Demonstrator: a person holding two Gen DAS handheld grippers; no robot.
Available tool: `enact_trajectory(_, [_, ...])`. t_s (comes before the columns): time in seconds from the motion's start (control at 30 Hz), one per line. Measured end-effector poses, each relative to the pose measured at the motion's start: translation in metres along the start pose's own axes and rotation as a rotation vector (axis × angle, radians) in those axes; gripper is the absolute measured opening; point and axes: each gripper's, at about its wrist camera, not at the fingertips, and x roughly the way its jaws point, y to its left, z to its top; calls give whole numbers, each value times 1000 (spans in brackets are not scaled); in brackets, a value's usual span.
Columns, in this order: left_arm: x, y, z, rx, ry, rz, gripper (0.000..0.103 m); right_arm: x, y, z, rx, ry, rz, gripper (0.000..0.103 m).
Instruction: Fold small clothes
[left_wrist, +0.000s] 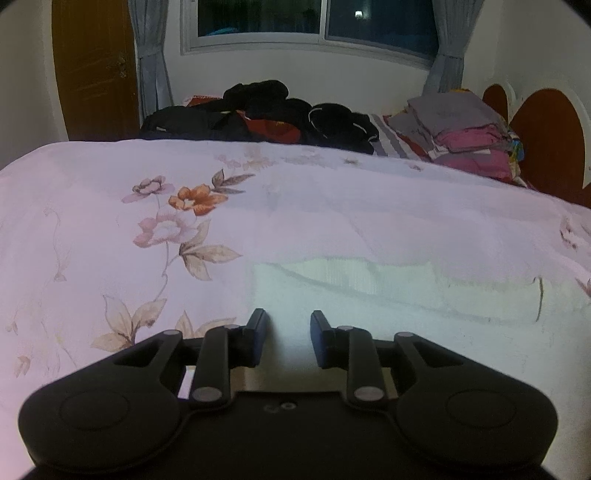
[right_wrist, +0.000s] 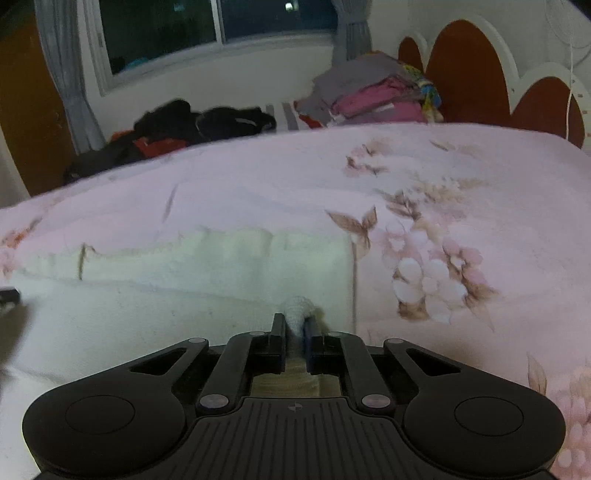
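A small white garment lies flat on the pink floral bedspread, with a folded band along its far edge. My left gripper is open and empty, its fingers resting over the garment's near left part. In the right wrist view the white garment spreads to the left, its right edge just beside my right gripper. The right gripper is shut on a bunched pinch of the garment's cloth near its right near corner.
A heap of dark clothes lies at the far side of the bed, also in the right wrist view. A stack of folded grey and pink clothes sits by the red headboard. A window and curtains are behind.
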Motion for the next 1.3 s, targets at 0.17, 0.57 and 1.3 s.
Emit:
enact_trajectory(0.17, [10,-3,2,18,2,9,28,2,1,-1,-44,-3,-28,9])
enact_trajectory(0.57, [15,0,-5,32,4,69,45,-29,6,7,-27,-113,13,36])
enact_trajectory(1.3, [-35,-21,-46,90,35,32,44,-20,-8,-29,-64,0,-42,36])
